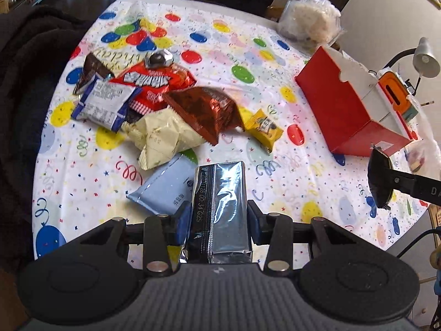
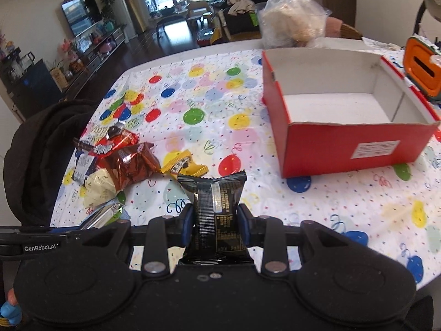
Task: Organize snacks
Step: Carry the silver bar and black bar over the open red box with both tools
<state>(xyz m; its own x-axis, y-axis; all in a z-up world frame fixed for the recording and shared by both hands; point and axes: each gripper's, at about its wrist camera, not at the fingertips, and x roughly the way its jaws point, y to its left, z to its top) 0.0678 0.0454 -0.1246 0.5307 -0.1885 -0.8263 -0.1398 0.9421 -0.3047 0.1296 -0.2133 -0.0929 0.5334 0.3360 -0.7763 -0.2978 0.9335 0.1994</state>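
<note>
Snack packets (image 1: 171, 104) heaped on balloon cloth, left jaws grasping silver packet (image 1: 220, 207), right jaws grasping black packet (image 2: 216, 209)

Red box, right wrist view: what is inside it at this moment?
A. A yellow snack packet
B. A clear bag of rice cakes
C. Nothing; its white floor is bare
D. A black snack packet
C. The red box shows only its bare white floor and walls, while the right gripper is shut on the black snack packet over the tablecloth short of the box.
</note>
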